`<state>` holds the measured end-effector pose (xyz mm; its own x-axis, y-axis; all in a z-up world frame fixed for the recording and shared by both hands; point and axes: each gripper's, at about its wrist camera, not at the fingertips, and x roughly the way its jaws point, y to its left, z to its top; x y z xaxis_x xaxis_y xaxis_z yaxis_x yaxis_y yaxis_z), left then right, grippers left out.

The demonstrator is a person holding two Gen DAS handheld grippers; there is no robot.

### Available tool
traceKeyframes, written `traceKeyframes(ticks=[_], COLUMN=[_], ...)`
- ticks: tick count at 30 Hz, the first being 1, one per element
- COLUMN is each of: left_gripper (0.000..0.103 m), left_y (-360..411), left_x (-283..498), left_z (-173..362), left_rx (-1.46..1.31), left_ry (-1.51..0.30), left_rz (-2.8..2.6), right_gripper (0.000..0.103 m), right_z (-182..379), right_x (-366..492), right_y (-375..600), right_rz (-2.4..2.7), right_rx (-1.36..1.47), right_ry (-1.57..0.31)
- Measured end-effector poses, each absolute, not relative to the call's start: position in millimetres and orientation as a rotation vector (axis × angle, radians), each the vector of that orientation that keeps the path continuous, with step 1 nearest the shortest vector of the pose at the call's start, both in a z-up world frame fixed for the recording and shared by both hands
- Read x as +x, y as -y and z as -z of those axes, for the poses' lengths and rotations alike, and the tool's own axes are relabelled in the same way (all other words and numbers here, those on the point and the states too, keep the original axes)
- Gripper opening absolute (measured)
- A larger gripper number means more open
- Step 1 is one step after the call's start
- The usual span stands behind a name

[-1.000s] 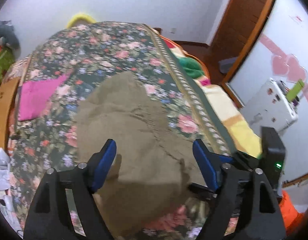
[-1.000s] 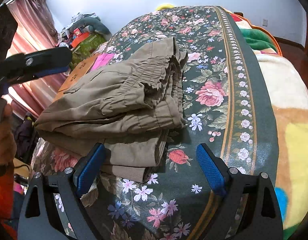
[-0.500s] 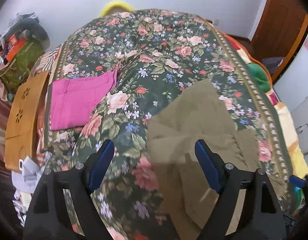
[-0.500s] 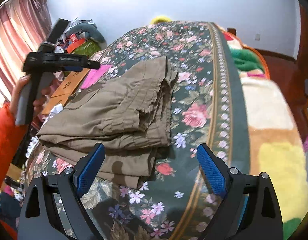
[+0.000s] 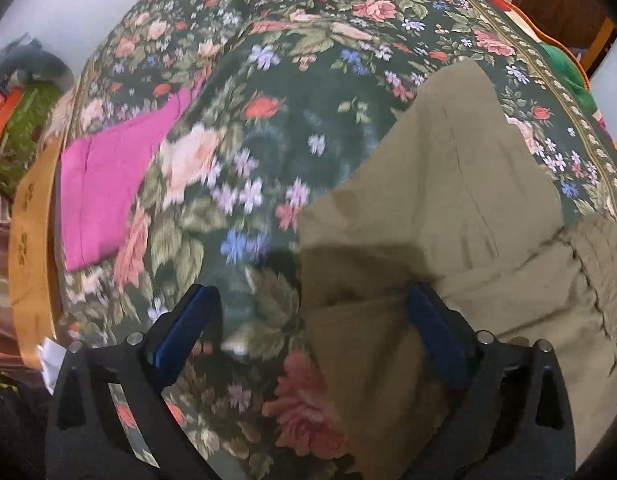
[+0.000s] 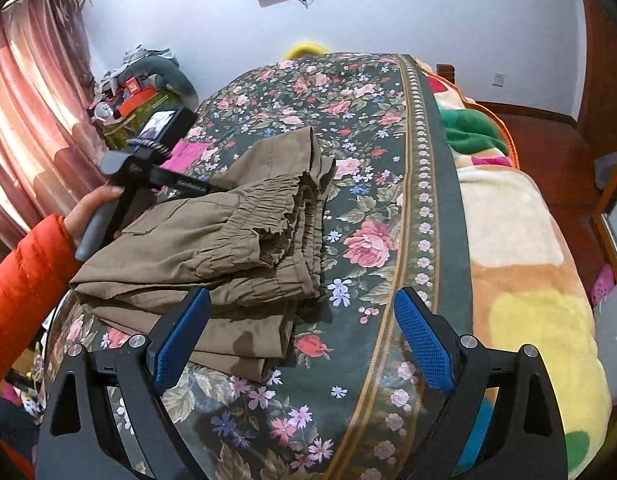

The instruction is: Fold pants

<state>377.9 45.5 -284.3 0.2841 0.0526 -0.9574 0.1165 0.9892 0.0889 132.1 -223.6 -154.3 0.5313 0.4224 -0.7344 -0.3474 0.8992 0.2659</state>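
Khaki pants (image 6: 228, 248) are lying stacked in a folded bundle on the bedspread (image 6: 388, 160) (folding looks essentially done); both grippers, left (image 5: 308, 332) and right (image 6: 300, 336), are hovering spread, gripping nothing.

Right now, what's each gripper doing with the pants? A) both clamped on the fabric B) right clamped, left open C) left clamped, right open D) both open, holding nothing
D: the left gripper and the right gripper both have their blue pads spread wide with nothing between them, and the pants lie folded in a stack on the floral bedspread.
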Motion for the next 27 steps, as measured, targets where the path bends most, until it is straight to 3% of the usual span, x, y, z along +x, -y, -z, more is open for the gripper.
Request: traceKeyframes(ticks=[12, 24, 27], left_gripper=[0.101, 0.101, 0.101], left_y=[-78, -56, -54], left_x=[284, 200, 191], left_z=[261, 227, 224], left_rx=[0.036, 0.023, -0.016], left_ry=[-1.25, -1.156, -1.144], left_rz=[0.05, 0.098, 0.108], right_gripper=[0.091, 0.091, 0.078], right_z=[144, 157, 167], right_x=[124, 126, 133], right_y=[218, 210, 210], right_rz=[-0.492, -0.504, -0.498], right_rx=[0.133, 0.136, 0.126], right_ry=[-0.871, -0.889, -0.905])
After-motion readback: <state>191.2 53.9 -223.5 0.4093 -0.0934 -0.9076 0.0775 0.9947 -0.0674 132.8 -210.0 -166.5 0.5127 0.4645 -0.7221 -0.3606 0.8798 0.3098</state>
